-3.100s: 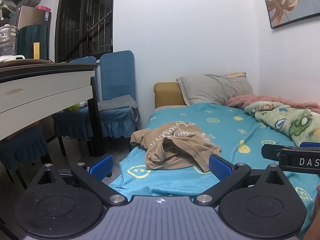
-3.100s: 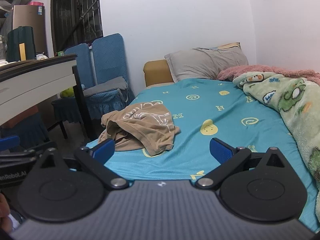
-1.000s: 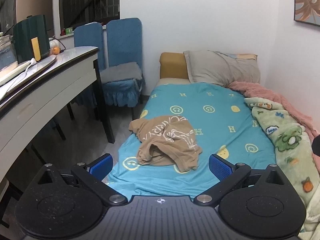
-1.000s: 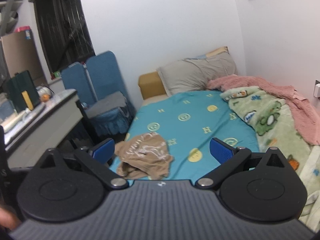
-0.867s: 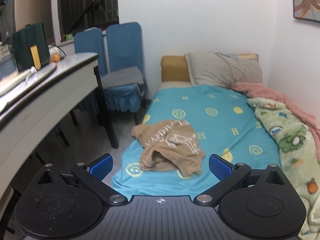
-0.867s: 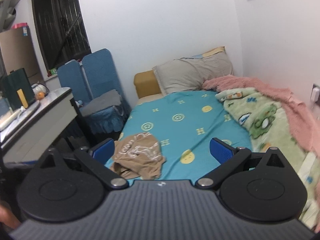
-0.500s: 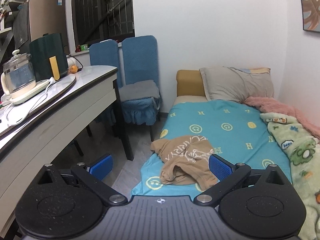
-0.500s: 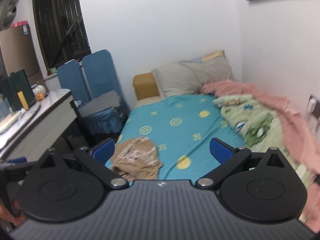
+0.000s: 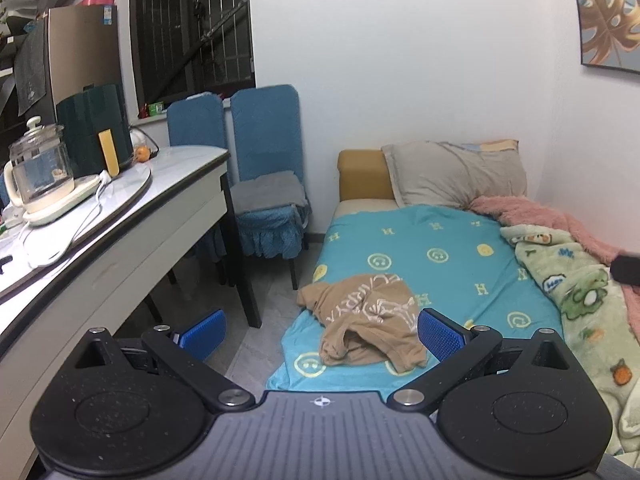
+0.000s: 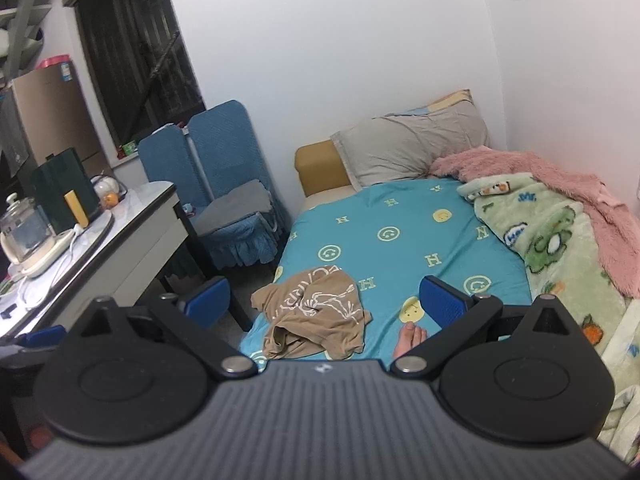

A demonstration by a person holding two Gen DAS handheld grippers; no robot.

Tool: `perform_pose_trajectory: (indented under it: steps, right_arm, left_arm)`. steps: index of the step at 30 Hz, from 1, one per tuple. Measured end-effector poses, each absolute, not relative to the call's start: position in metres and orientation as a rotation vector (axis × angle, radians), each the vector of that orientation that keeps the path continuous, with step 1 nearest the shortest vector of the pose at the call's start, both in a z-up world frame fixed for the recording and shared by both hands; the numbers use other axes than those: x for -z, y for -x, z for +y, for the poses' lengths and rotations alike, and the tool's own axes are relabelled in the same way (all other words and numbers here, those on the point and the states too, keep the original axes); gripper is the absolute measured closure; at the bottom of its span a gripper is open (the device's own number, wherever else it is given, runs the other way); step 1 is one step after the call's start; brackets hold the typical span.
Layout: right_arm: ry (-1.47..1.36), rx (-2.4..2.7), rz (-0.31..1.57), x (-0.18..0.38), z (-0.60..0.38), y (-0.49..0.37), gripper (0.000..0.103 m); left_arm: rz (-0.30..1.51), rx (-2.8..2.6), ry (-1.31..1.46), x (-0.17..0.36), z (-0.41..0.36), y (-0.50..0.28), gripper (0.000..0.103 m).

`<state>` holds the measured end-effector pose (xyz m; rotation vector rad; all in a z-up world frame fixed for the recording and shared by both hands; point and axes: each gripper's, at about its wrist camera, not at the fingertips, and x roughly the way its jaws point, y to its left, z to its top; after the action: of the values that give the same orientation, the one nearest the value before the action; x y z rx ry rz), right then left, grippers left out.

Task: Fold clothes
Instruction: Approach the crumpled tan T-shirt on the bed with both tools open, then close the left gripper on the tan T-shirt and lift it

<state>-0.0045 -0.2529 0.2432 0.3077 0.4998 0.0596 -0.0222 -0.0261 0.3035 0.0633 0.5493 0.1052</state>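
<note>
A crumpled tan T-shirt with white print [image 9: 370, 322] lies on the near left part of the teal bed sheet [image 9: 436, 256]; it also shows in the right wrist view [image 10: 316, 316]. My left gripper [image 9: 320, 332] is open and empty, held high and well back from the shirt. My right gripper [image 10: 326, 300] is open and empty, also high above the bed's near end. A bare foot [image 10: 408, 338] rests on the sheet just right of the shirt.
A green cartoon blanket [image 10: 552, 248] and pink blanket [image 10: 560, 184] fill the bed's right side. A grey pillow [image 9: 452, 174] lies at the head. A white desk [image 9: 100, 232] with kettle [image 9: 40, 176] stands left, with two blue chairs [image 9: 264, 168] beyond.
Both grippers have risen and pulled back from the bed, so the shirt looks smaller and lower. The left view has swung left toward the desk. A foot has come into the right view.
</note>
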Motion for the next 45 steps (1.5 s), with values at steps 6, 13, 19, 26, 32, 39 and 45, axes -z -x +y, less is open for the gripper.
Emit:
perform_pose_trajectory:
  steps: [6, 13, 19, 26, 32, 39, 45]
  right_arm:
    - [-0.326, -0.002, 0.496, -0.238, -0.269, 0.005, 0.000]
    - [-0.266, -0.007, 0.404, -0.240, -0.277, 0.007, 0.000]
    - [-0.207, -0.027, 0.268, -0.229, -0.275, -0.021, 0.000]
    - [-0.236, 0.019, 0.221, -0.172, -0.259, -0.065, 0.000]
    - [-0.285, 0.018, 0.277, -0.096, -0.248, -0.087, 0.000]
    - [-0.281, 0.009, 0.414, 0.014, -0.233, -0.129, 0.000]
    - [-0.199, -0.029, 0.486, 0.073, -0.213, -0.166, 0.000]
  left_arm:
    - [0.551, -0.068, -0.048, -0.305, -0.029, 0.011, 0.000]
    - [0.572, -0.028, -0.030, -0.289, -0.034, -0.006, 0.000]
    - [0.492, -0.022, -0.011, -0.256, -0.037, -0.047, 0.000]
    - [0.571, -0.053, -0.026, -0.142, -0.020, -0.128, 0.000]
    - [0.688, -0.062, -0.012, -0.024, 0.010, -0.206, 0.009]
    - [0.675, -0.040, 0.018, 0.067, 0.034, -0.268, 0.018]
    - [0.624, -0.054, 0.147, 0.092, 0.043, -0.300, 0.069]
